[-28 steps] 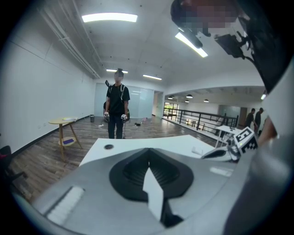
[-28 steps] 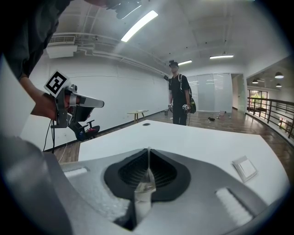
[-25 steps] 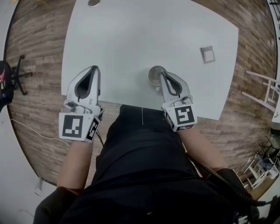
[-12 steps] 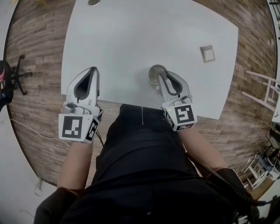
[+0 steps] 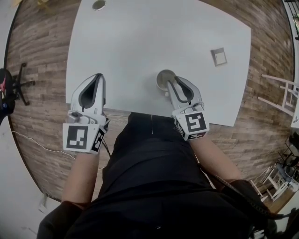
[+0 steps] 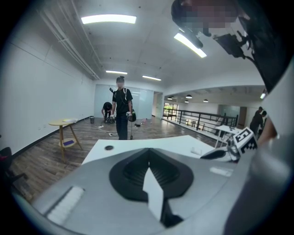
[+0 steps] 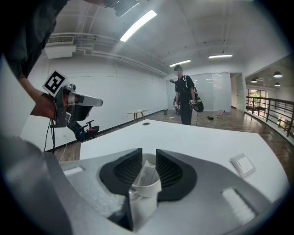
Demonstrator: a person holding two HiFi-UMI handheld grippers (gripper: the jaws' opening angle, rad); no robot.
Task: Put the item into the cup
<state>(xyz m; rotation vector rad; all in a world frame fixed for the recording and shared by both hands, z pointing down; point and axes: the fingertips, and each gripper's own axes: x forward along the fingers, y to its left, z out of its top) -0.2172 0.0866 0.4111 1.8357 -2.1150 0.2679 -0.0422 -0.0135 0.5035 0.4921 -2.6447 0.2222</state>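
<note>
A white cup (image 5: 163, 80) stands near the front edge of the white table (image 5: 140, 42). My right gripper (image 5: 171, 82) hangs just over its near rim. In the right gripper view the cup (image 7: 148, 189) sits below the jaws and a pale paper packet (image 7: 147, 171) stands in it, rising into the gap. The right gripper (image 7: 149, 161) jaws are opening and the pads stand clear of the packet. My left gripper (image 5: 97, 77) rests at the table's front left edge, well apart from the cup. The left gripper (image 6: 148, 158) is shut with nothing between its jaws.
A small white square plate (image 5: 218, 56) lies on the table at the right, and a round grommet (image 5: 98, 4) sits at the far edge. An office chair (image 5: 9, 86) is on the wood floor at left. A person (image 6: 122, 108) stands beyond the table.
The right gripper's jaws have parted over the cup. Both grippers and the cup keep their places.
</note>
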